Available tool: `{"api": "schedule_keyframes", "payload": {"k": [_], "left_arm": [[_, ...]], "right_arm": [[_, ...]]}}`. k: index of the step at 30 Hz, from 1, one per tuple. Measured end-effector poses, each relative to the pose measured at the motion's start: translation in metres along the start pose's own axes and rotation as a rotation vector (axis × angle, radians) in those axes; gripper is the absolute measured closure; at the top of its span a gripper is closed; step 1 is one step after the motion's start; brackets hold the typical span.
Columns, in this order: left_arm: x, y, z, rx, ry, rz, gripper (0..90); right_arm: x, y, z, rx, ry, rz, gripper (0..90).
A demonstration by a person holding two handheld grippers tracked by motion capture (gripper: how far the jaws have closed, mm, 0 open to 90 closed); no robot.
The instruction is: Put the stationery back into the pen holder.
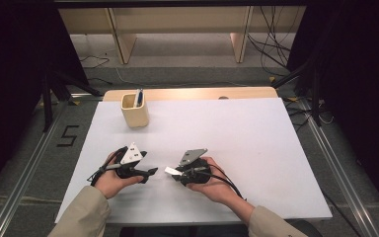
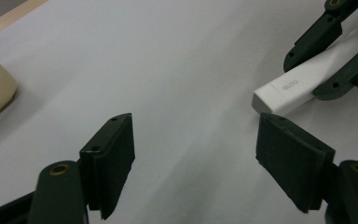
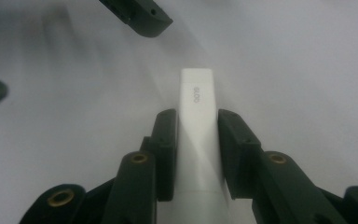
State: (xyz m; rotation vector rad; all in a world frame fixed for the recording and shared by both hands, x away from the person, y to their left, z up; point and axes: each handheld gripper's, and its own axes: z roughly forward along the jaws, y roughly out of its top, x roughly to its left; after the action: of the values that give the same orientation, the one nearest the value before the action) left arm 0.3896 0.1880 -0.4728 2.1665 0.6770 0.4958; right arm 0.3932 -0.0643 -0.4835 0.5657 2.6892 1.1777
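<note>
A slim white stick (image 3: 196, 126) with small grey lettering is clamped between the pads of my right gripper (image 3: 196, 149), its square end poking out past the jaws. In the high view the right gripper (image 1: 177, 172) points left with the white stick (image 1: 170, 170) jutting from it. The left gripper (image 1: 150, 172) faces it from the left, jaws apart and holding nothing. In the left gripper view my open left gripper (image 2: 196, 154) frames bare table, and the white stick (image 2: 291, 91) lies just beyond the right-hand pad, held by the other gripper's jaws.
A tan wooden pen holder (image 1: 134, 111) with a blue pen (image 1: 138, 97) stands at the back left of the white table (image 1: 256, 148). Beyond the table are floor, cables and wooden furniture legs.
</note>
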Motion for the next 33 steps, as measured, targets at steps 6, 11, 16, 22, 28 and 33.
{"api": "schedule_keyframes", "payload": {"k": [6, 11, 16, 22, 28, 33], "left_arm": [[-0.002, 0.001, 0.0, -0.01, -0.027, 0.019, 27.7], [-0.007, 0.003, 0.0, -0.02, -0.062, 0.034, 27.9], [-0.014, 0.006, 0.0, -0.036, -0.118, 0.056, 28.1], [-0.018, 0.006, 0.003, -0.032, -0.183, 0.092, 28.7], [-0.032, 0.011, 0.008, -0.022, -0.255, 0.156, 29.7], [-0.045, 0.017, 0.013, -0.013, -0.334, 0.236, 32.8]], "right_arm": [[-0.004, 0.001, -0.014, 0.002, 0.02, -0.024, 69.0], [-0.008, 0.0, -0.026, 0.017, 0.05, -0.057, 69.1], [-0.012, -0.003, -0.039, 0.032, 0.078, -0.078, 69.1], [-0.015, -0.012, -0.049, 0.062, 0.114, -0.11, 69.0], [-0.015, -0.017, -0.056, 0.075, 0.142, -0.124, 69.0], [-0.013, -0.017, -0.055, 0.08, 0.162, -0.139, 69.0]]}}
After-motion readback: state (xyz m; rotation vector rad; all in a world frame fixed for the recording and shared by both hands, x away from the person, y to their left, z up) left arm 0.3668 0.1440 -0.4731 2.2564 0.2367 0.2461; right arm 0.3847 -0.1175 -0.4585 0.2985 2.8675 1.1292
